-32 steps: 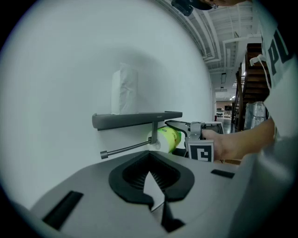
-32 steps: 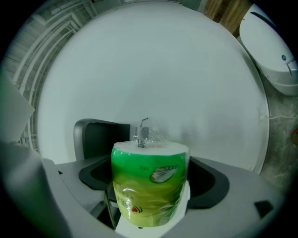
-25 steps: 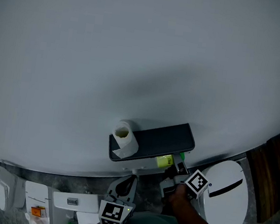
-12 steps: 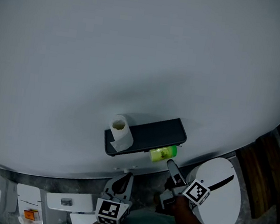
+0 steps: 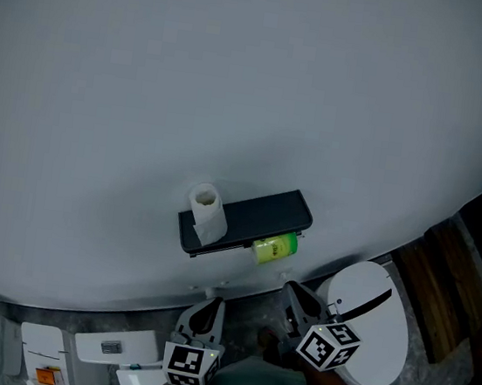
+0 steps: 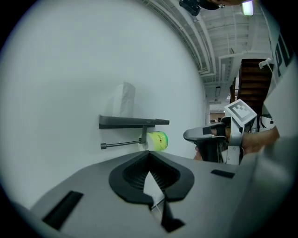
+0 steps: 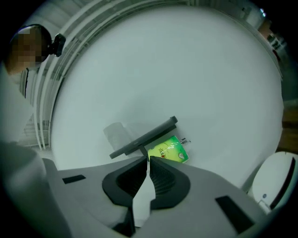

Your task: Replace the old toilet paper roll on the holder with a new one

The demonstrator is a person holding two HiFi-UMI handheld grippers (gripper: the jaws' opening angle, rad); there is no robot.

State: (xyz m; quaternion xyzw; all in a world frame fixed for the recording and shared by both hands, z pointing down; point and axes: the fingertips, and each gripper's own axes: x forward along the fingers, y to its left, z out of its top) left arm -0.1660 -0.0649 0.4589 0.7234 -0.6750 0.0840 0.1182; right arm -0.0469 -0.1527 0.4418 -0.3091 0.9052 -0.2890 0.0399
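A black shelf holder [image 5: 260,216] is fixed to the white wall. A white toilet paper roll [image 5: 207,209] stands upright on the shelf's left end. A green-wrapped roll [image 5: 274,247] hangs on the bar under the shelf's right part, and its left stretch of bar [image 6: 118,144] is bare. My right gripper [image 5: 293,295] sits below and right of the green roll, apart from it; its jaws are closing with nothing between them. My left gripper [image 5: 208,311] is lower left of the holder, shut and empty.
A white toilet lid [image 5: 372,337] lies at the lower right, close to my right gripper. Brown wooden boards [image 5: 440,284] run beyond it. A white cistern top [image 5: 111,346] and an orange box [image 5: 48,375] sit at the lower left.
My right gripper has drawn back from the green roll toward me and rolled over. The green roll stays on the bar. My left gripper shifted slightly.
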